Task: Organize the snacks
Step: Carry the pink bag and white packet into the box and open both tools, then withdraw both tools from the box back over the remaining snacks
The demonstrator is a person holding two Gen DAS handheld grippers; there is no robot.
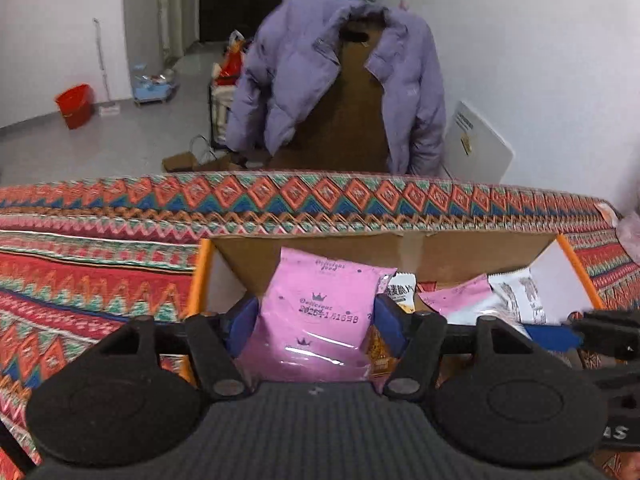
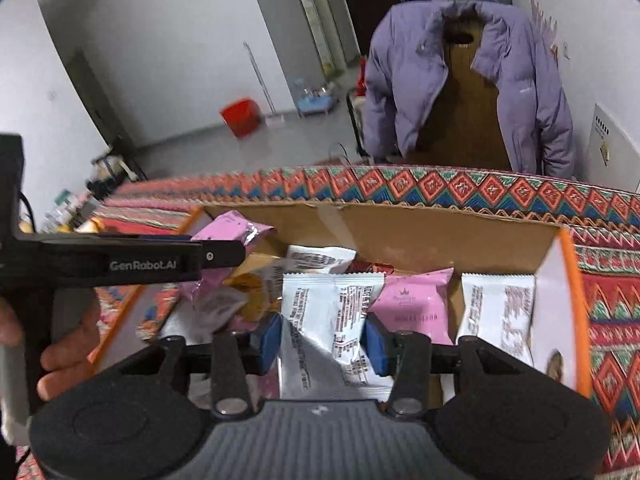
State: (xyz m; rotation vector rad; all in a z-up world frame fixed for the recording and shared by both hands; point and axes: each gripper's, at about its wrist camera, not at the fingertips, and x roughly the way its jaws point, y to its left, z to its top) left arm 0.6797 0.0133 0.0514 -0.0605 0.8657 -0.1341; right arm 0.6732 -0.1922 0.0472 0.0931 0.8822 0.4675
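Observation:
A cardboard box with orange-edged flaps lies on the patterned tablecloth and holds several snack packets. My left gripper is shut on a pink snack packet, held over the left part of the box. My right gripper is shut on a white snack packet over the middle of the box. The left gripper also shows in the right wrist view as a black bar with the pink packet at its tip. More pink and white packets lie in the box.
The table wears a red, blue and green zigzag cloth. Behind it a purple jacket hangs over a brown chair back. A white board leans on the right wall. A red bucket stands on the floor far left.

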